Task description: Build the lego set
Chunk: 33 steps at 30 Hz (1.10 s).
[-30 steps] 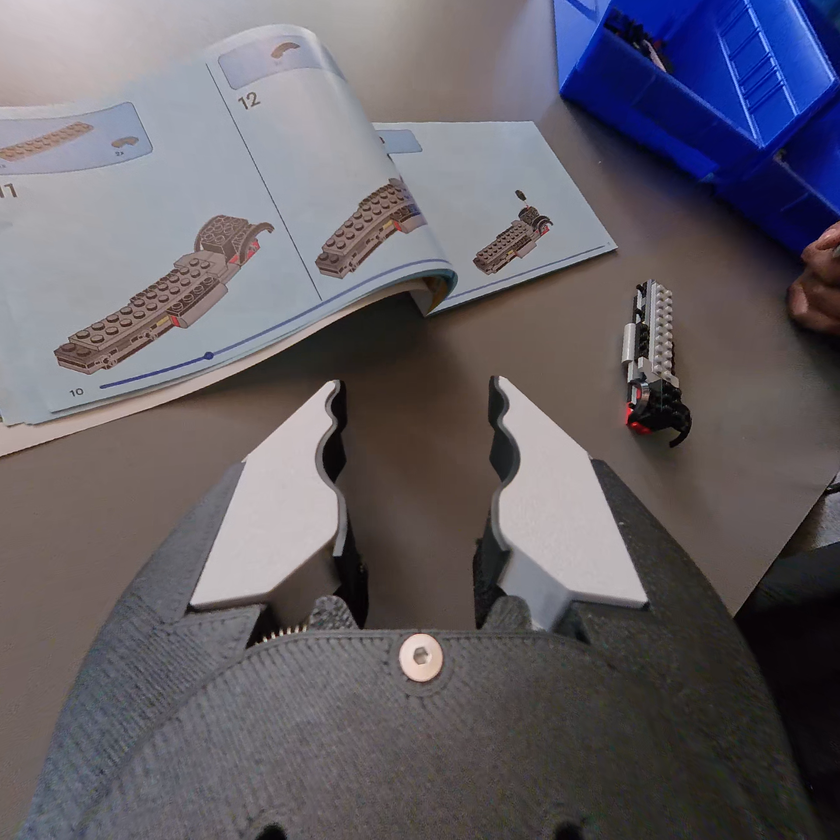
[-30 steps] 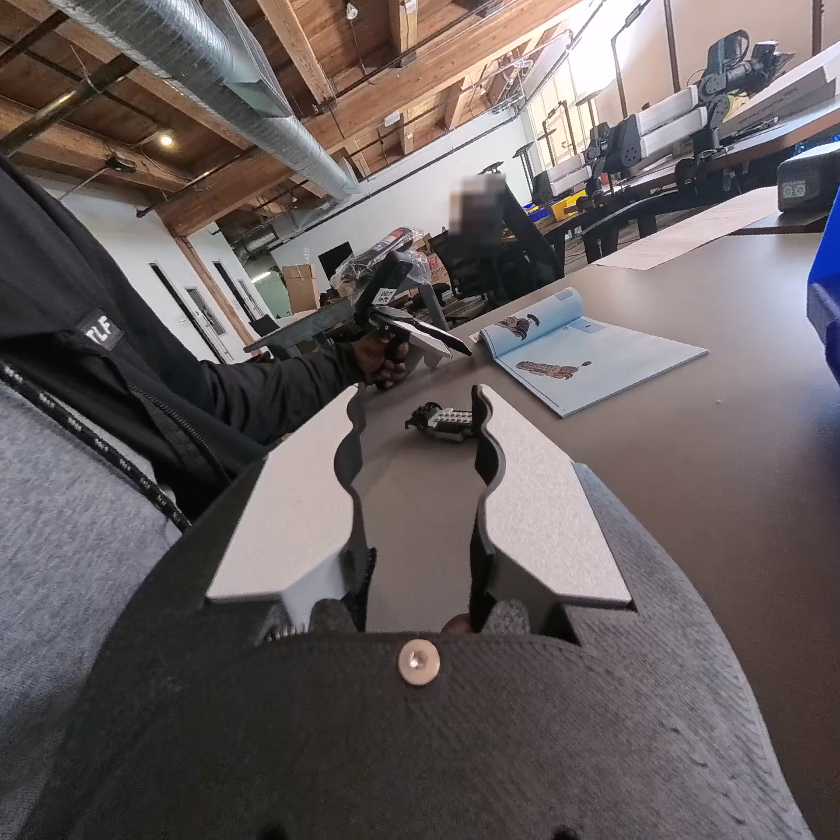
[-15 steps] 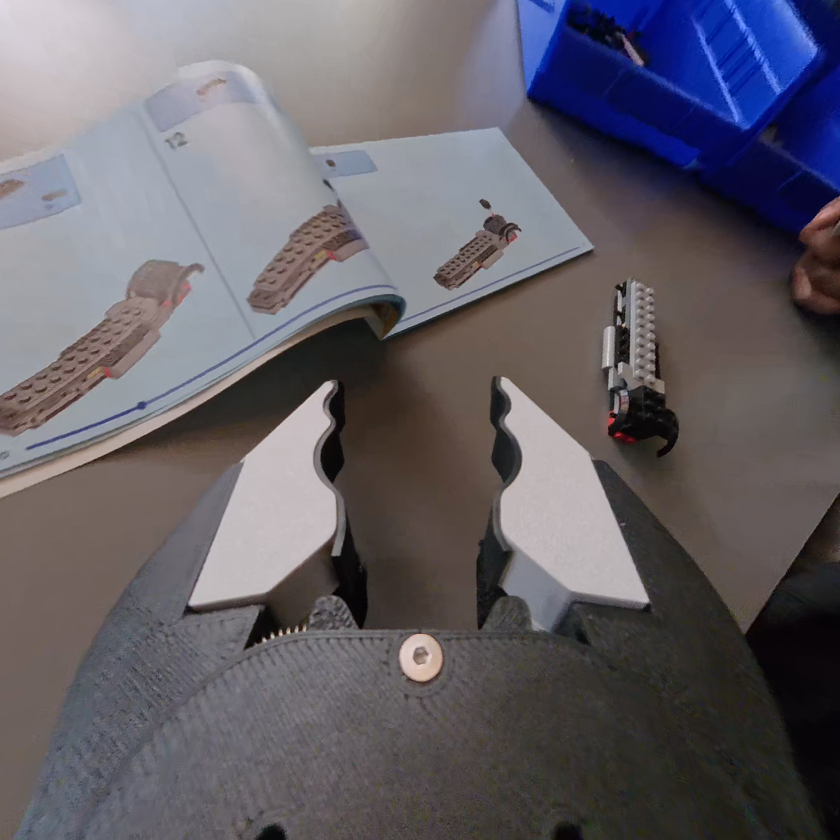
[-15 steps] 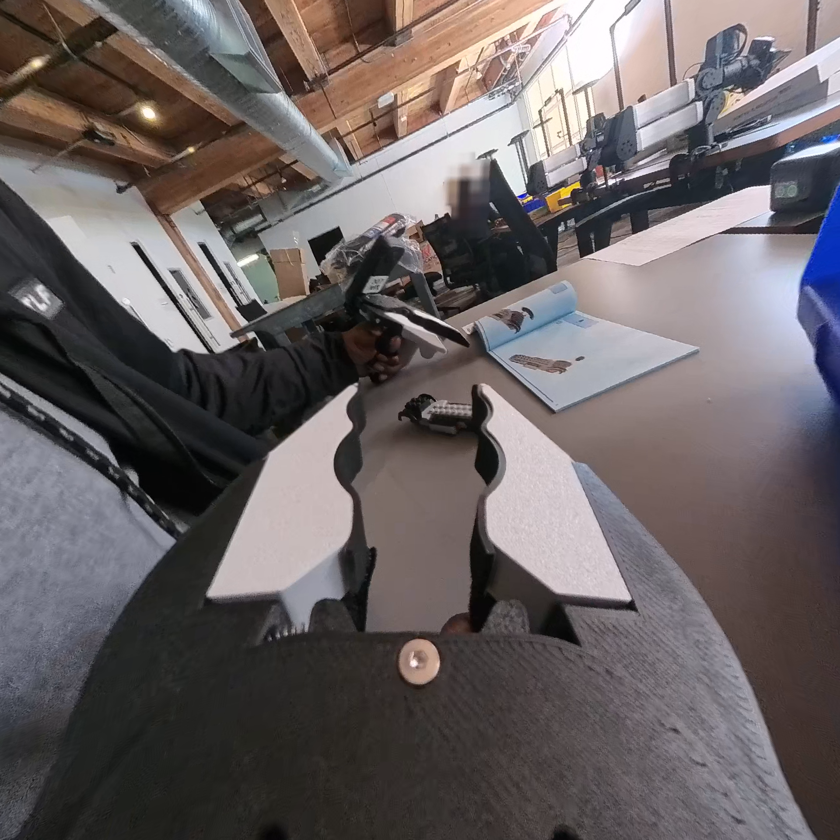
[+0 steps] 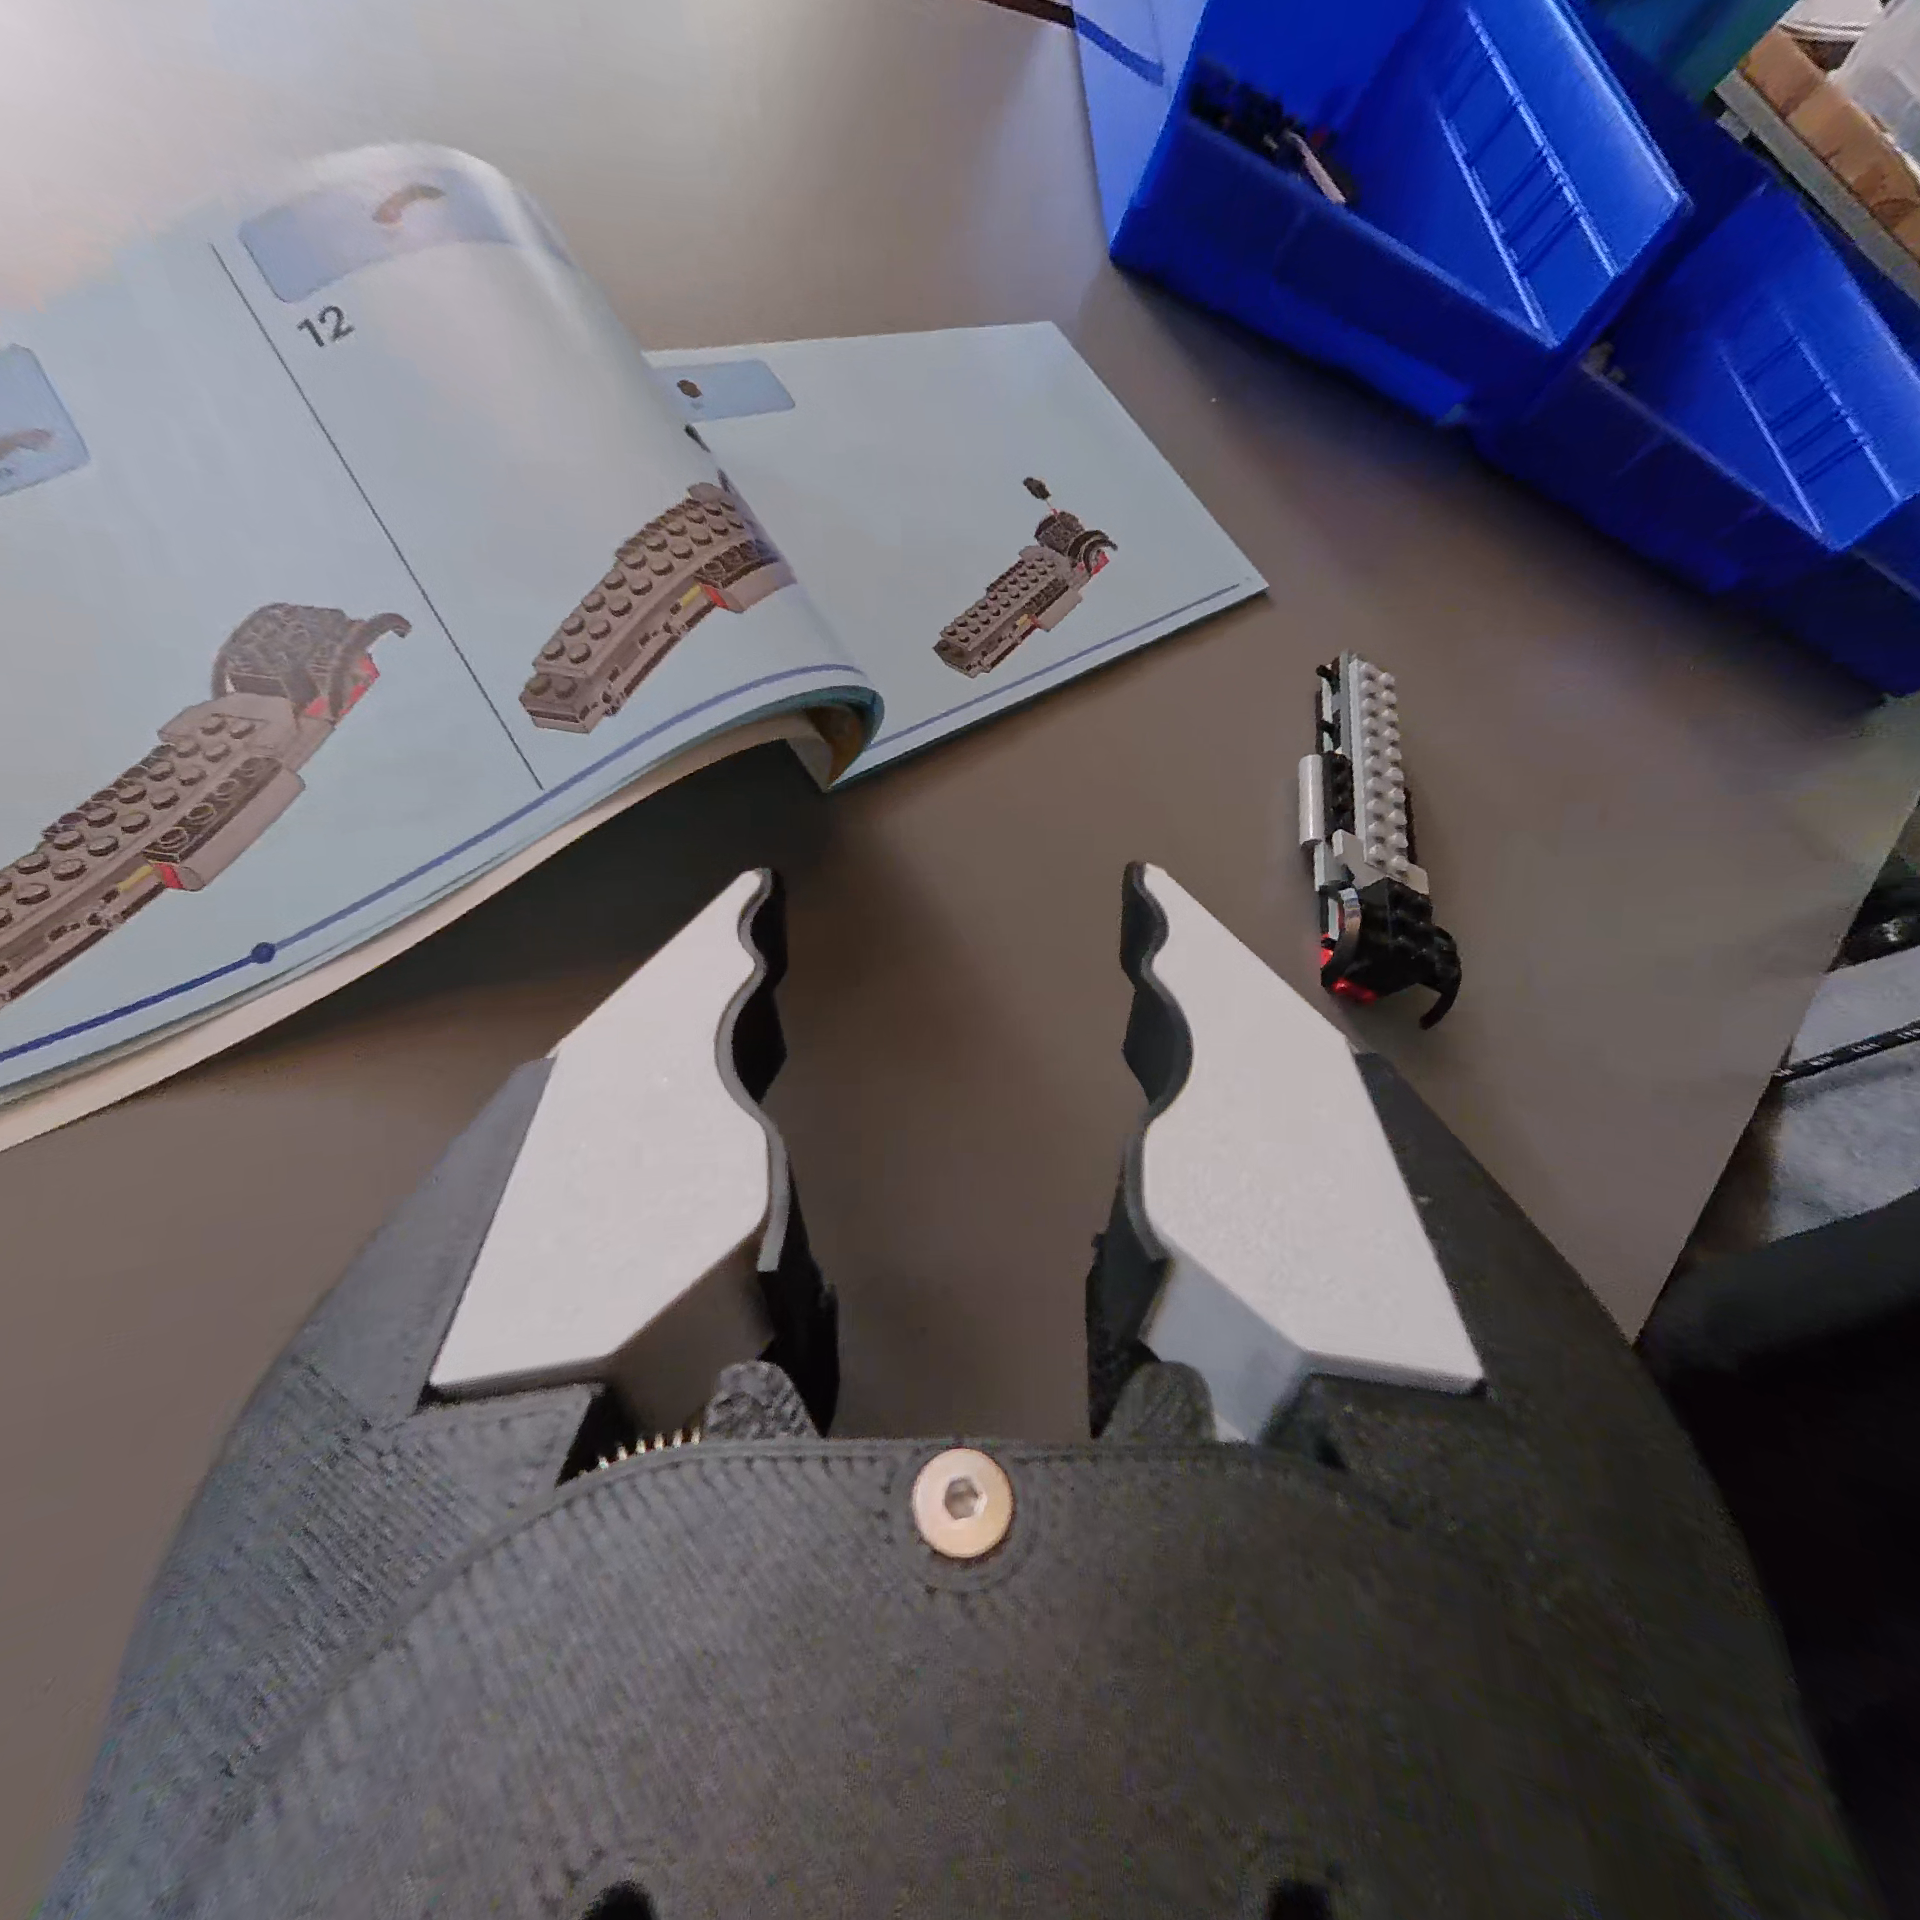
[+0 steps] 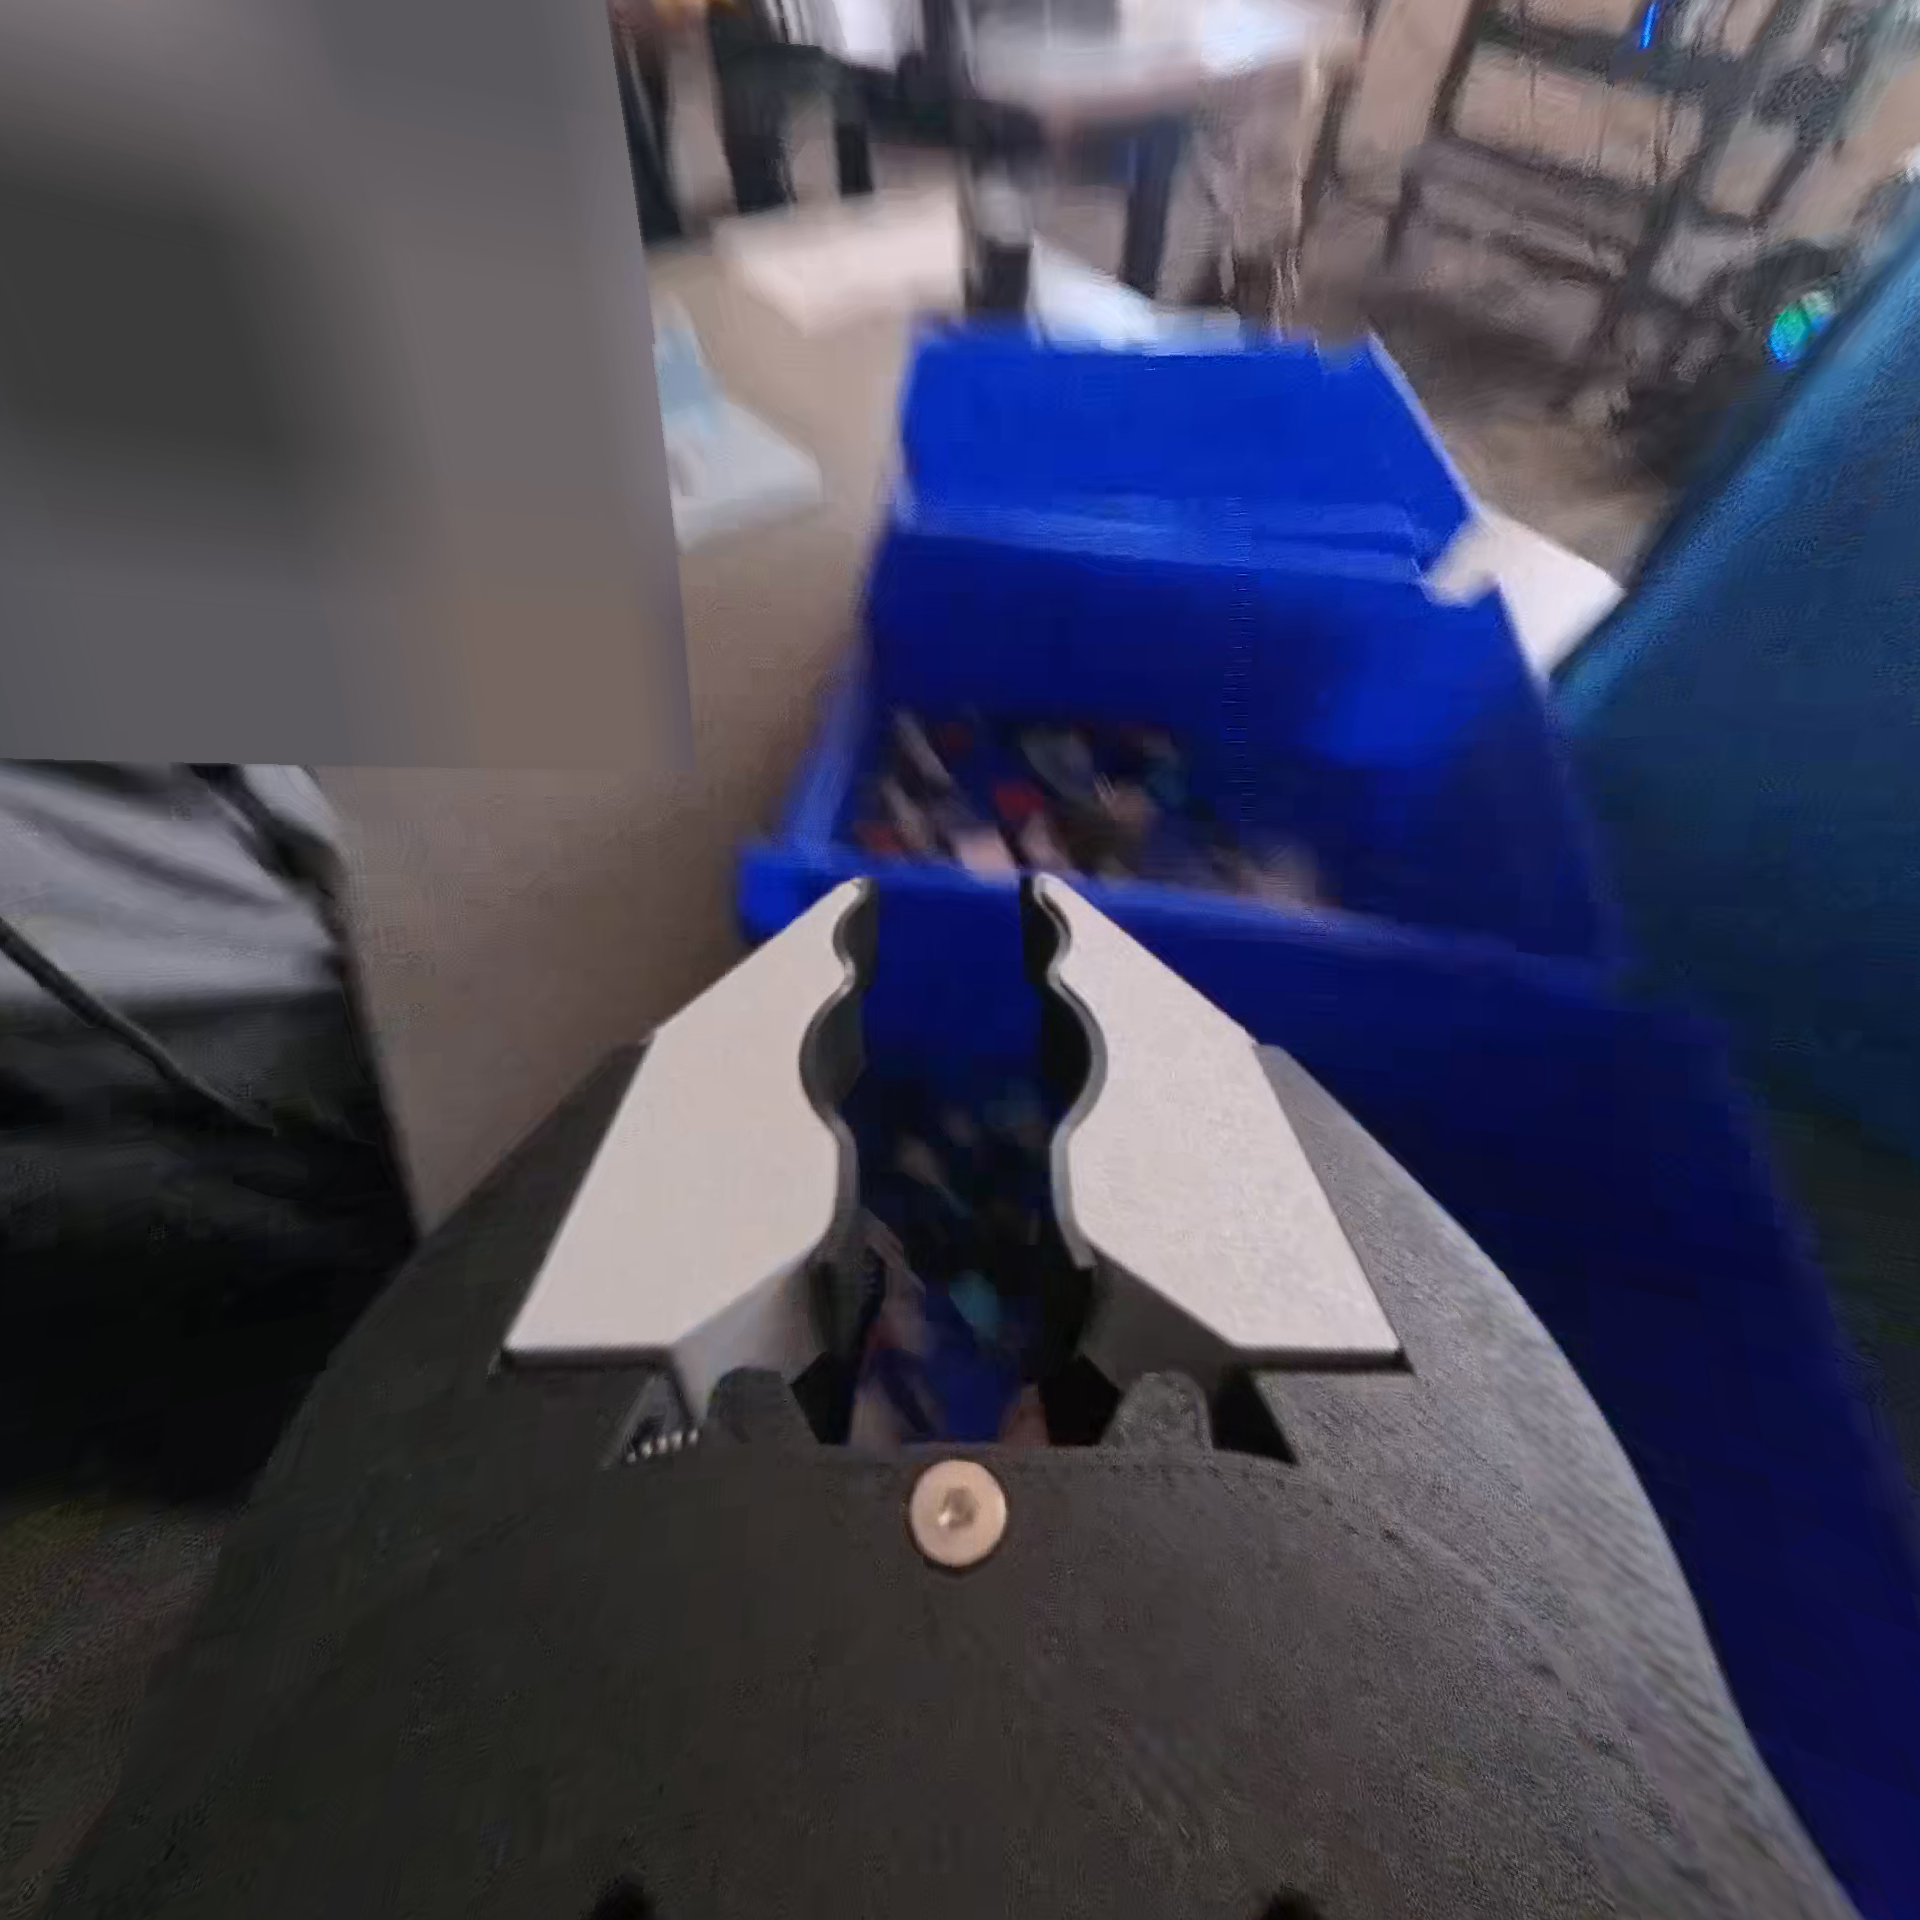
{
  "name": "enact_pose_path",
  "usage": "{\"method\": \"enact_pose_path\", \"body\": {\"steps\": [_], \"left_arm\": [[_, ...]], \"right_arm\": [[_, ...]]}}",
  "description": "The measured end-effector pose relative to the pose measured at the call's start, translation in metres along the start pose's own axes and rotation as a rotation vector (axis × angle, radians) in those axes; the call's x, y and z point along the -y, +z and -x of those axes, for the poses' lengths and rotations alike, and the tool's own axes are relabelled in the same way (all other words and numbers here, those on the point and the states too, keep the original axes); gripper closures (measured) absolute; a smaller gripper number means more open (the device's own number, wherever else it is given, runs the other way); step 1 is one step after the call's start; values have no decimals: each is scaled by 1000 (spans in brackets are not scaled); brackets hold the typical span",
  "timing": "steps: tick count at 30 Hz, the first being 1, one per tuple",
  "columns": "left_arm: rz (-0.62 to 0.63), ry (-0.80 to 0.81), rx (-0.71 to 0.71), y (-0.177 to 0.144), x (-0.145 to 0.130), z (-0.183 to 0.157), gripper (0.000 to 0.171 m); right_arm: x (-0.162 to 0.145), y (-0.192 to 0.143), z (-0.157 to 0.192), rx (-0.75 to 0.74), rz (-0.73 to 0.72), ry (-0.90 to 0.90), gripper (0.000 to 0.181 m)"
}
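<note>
A small grey and black lego build (image 5: 1366, 831) with a red tip and a black claw lies on the dark table, right of my left gripper (image 5: 948, 883). My left gripper is open and empty above bare table. An open blue instruction booklet (image 5: 416, 582) lies to its upper left. My right gripper (image 6: 943, 896) is open with a narrow gap and empty. It points at a blue bin (image 6: 1164, 644) holding several loose bricks (image 6: 1039, 800); this view is blurred by motion.
Blue bins (image 5: 1507, 239) stand at the table's back right in the left wrist view, one with dark pieces (image 5: 1262, 120) inside. The table edge (image 5: 1756, 1091) runs close on the right. A second blue bin (image 6: 1766, 727) sits right of the first. My hands' fingertips stand some 70 cm from each other.
My right gripper has swung away from the lego build and booklet toward the blue bin, and its jaws have narrowed. My left gripper has shifted slightly. The hand at the right edge is gone.
</note>
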<state>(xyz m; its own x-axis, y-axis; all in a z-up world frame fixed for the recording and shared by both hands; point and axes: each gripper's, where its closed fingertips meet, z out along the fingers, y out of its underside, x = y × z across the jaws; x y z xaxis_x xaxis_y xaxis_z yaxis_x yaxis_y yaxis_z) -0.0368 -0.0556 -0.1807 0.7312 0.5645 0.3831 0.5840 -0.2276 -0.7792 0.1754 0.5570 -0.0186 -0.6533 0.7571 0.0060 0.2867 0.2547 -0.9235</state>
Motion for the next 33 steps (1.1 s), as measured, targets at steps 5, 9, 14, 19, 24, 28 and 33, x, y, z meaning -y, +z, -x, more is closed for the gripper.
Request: {"method": "enact_pose_path", "body": {"steps": [5,9,14,19,24,28,33], "left_arm": [[-5,-3,-2,-1,1,1,108],[8,5,38,0,-3,2,108],[23,-17,62,2,-5,6,108],[41,-54,56,4,-5,11,109],[36,-60,70,4,-4,12,110],[36,-55,79,4,-5,13,110],[37,-53,74,4,-5,12,110]], "right_arm": [[-83,11,-29,150,401,-176,154],[-119,35,-24,322,605,-274,154],[-143,38,-23,422,730,-292,154],[-161,38,-27,441,791,-295,155],[-165,43,-27,467,783,-289,156],[-176,45,-28,475,830,-286,163],[-178,47,-23,489,823,-267,171]]}}
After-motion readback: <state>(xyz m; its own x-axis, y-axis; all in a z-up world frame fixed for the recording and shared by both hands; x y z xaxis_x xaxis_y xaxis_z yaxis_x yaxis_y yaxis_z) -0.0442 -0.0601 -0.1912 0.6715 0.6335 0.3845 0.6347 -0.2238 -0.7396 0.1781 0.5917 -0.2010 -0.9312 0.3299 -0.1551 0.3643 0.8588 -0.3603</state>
